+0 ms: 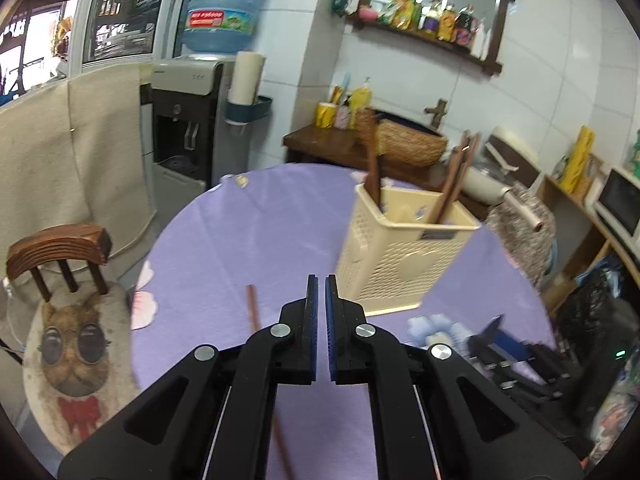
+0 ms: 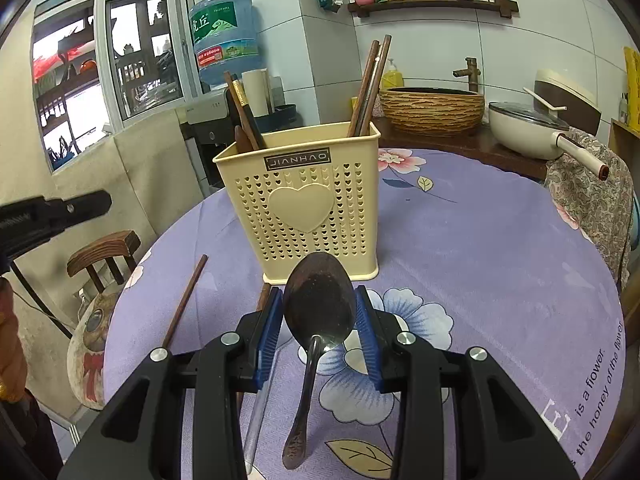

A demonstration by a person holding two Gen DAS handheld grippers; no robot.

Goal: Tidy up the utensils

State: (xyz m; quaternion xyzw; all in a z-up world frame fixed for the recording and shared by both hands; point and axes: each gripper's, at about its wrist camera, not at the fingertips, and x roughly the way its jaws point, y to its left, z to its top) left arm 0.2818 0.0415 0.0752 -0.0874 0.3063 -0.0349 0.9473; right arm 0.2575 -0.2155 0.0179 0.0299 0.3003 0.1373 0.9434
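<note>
Utensils are partly sorted: from the left wrist view, chopsticks (image 1: 450, 188) stand in the cream holder (image 1: 400, 256) on the purple-clothed counter (image 1: 240, 240), while one loose chopstick (image 1: 253, 306) lies just left of the left tongs (image 1: 322, 292), which are closed on nothing. Risk noted: closed jaws cannot take the chopstick; a descent as they stand would likely push or roll it toward the counter edge. From the right wrist view, the right tongs (image 2: 320, 312) grip a spoon (image 2: 319, 300) by the edges of its bowl, handle hanging toward the camera, just before the holder. Judged hazard: that narrow edge grip may let the spoon pivot or slip, and its bowl could catch the rim.
</note>
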